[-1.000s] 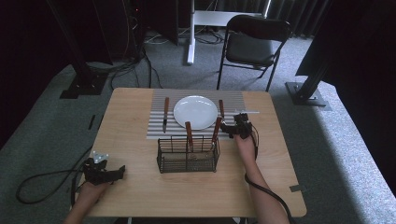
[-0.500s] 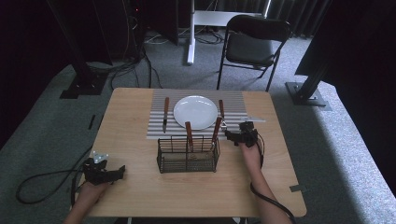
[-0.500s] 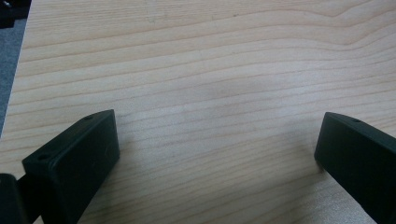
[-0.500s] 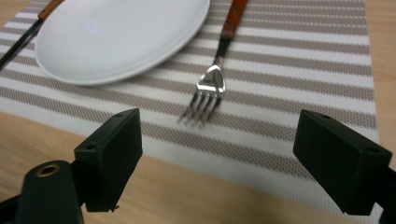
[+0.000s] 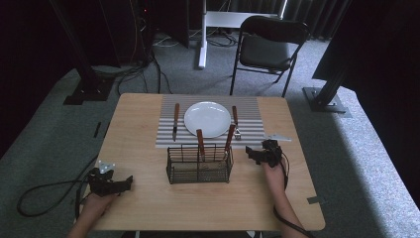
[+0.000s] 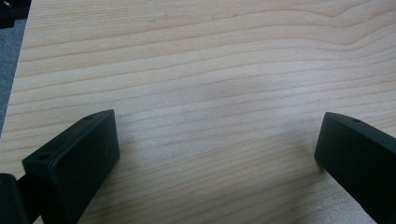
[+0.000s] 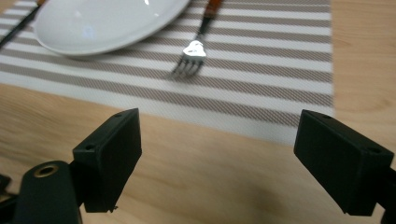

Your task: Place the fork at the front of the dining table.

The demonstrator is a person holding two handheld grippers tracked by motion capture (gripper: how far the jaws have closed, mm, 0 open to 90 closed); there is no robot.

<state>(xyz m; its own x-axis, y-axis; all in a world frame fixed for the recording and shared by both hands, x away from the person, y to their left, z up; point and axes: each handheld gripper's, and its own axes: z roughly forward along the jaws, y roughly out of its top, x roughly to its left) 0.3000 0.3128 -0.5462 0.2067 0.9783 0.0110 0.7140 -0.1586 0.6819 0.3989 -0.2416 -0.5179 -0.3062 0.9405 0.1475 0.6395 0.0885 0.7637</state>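
Note:
A white plate (image 5: 207, 119) sits on a striped placemat (image 5: 252, 126) at the table's far middle. A wooden-handled knife (image 5: 175, 120) lies left of the plate and a wooden-handled fork (image 5: 236, 122) lies right of it. In the right gripper view the fork (image 7: 190, 55) and plate (image 7: 102, 23) lie ahead of the jaws. A black wire basket (image 5: 199, 164) stands in front of the mat with two wooden-handled utensils (image 5: 200, 143) upright in it. My right gripper (image 5: 255, 154) is open just right of the basket. My left gripper (image 5: 124, 183) is open over bare wood at the near left.
The wooden table (image 5: 148, 208) has its left edge close to the left gripper. A black cable (image 5: 44, 191) trails off that edge to the floor. A folding chair (image 5: 267, 49) stands beyond the far edge.
My right gripper has drawn back from the placemat toward the near side and now sits lower, beside the basket. The left gripper has stayed put.

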